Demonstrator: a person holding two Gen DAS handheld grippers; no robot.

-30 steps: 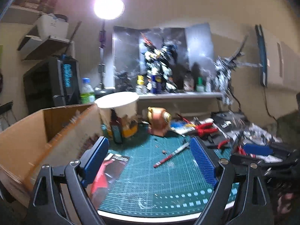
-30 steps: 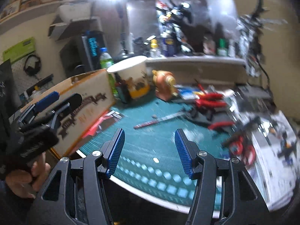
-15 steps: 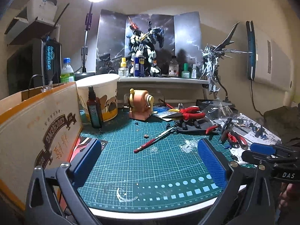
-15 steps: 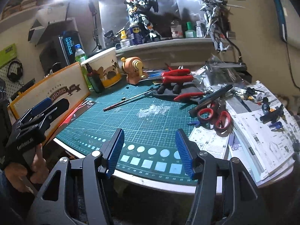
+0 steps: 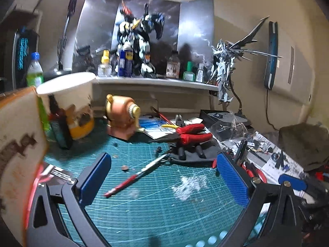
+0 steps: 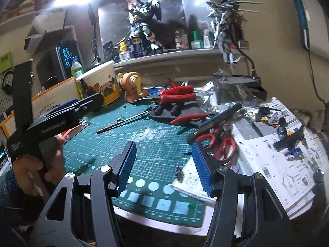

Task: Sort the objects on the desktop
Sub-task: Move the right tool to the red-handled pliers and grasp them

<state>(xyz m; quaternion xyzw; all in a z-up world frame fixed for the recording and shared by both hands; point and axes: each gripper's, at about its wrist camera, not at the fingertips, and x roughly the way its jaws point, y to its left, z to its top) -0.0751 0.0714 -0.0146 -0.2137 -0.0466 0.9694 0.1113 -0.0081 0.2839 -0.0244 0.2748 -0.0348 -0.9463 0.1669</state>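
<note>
Legible writing: "DARK WARRIOR" in lit blue letters down the black box (image 6: 66,58) at far left; "WD-40" on the blue spray can (image 6: 135,44) on the shelf (image 6: 185,51); a white tag reading "FC29" or similar on the dark booklet (image 6: 83,124) at the mat's left edge. Print on the cardboard box (image 5: 15,144) too blurred to read.

Counted: two robot model figures, a white-and-black one (image 6: 147,23) before the poster and a spiky silver one (image 6: 225,23) on a stand; one red-handled scissors (image 6: 218,144); one large red-handled pliers (image 6: 176,94); one smaller red-handled cutter (image 6: 190,118); one orange crank sharpener (image 6: 133,89); one pug-print paper tub (image 6: 101,86); one green-labelled bottle (image 6: 77,70).

On the green cutting mat (image 6: 156,144) covering the table, a long thin red-and-black pen tool (image 5: 139,173), long axis diagonal, red end toward the near left, dark end toward the far right by the pliers. Just beside the scissors, a black marker (image 6: 213,121), also diagonal.

Left tongs (image 5: 162,181) spread wide, holding nothing, above the mat with the pen tool between the blue pads. Right tongs (image 6: 164,164) also wide and unloaded, over the mat's near edge, beside the instruction sheets (image 6: 277,164).
</note>
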